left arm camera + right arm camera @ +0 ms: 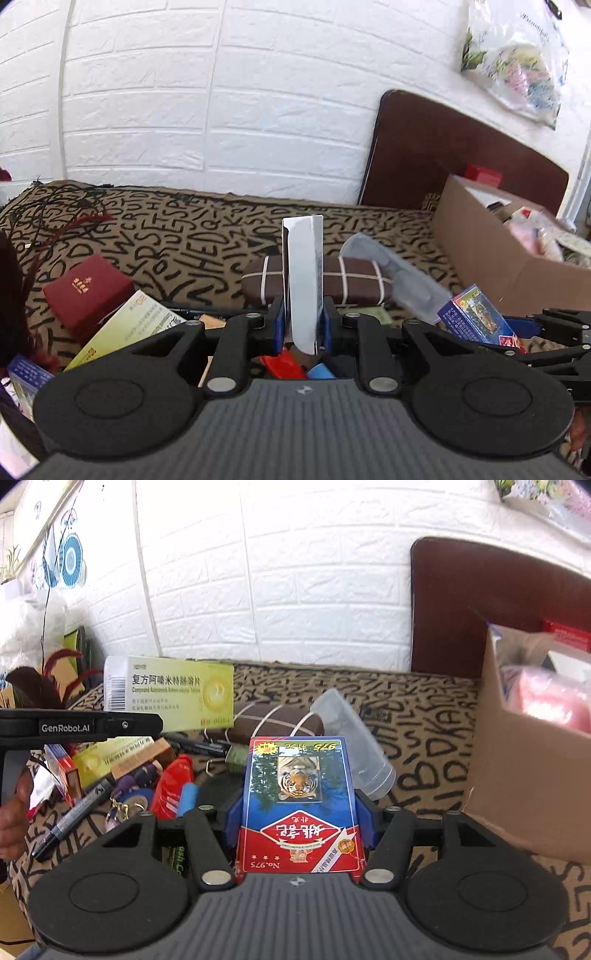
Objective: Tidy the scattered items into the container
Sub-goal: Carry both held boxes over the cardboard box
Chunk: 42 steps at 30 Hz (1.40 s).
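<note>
My left gripper [303,323] is shut on a thin medicine box [303,280], which stands edge-on between its blue pads. From the right wrist view the same box [177,696] shows its yellow-green face, lifted above the clutter. My right gripper [299,812] is shut on a blue and red playing-card box with a tiger picture [299,805], which is also in the left wrist view [476,319]. The open cardboard box [498,258] [517,775] holding several items stands to the right on the letter-print cover.
A brown checked case [354,284] and a clear plastic cup [399,277] lie ahead. At the left lie a red jewellery box [86,291], a second yellow box [110,760], a marker [70,823], a red tube [171,790] and dark feathers [33,686]. A white brick wall and a brown headboard [443,147] stand behind.
</note>
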Each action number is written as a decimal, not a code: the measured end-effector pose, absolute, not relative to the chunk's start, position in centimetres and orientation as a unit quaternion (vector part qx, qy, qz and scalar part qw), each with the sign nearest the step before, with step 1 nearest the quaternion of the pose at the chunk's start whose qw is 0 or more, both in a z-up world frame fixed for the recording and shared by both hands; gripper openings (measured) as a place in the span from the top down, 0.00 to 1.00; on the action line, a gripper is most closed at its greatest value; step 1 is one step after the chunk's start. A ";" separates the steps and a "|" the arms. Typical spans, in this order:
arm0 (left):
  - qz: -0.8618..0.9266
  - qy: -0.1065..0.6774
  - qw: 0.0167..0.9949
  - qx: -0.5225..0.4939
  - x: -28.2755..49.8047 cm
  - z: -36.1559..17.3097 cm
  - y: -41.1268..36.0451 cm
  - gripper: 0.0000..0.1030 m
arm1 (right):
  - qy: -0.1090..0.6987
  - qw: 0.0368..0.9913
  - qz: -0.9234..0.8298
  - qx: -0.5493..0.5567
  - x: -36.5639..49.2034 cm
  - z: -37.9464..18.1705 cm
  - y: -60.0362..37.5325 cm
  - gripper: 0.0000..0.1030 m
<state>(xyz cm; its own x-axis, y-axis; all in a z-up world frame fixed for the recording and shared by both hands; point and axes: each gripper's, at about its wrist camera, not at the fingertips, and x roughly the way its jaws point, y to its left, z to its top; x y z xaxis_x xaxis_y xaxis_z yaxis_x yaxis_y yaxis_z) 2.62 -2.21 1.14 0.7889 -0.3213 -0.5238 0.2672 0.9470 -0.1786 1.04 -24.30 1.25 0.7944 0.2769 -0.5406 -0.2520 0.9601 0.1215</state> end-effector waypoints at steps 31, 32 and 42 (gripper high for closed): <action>-0.219 0.248 0.944 -0.002 2.3 5.8 -7.5 0.80 | 0.239 0.967 0.081 0.035 -1.6 5.7 -27.5 0.44; -0.231 0.245 0.942 0.002 2.4 6.4 -8.5 0.80 | 0.231 0.970 0.070 0.033 -1.7 6.5 -28.4 0.44; -0.333 0.225 0.914 0.056 6.5 8.3 -21.8 0.80 | 0.186 0.980 -0.067 0.032 -0.2 11.1 -40.4 0.44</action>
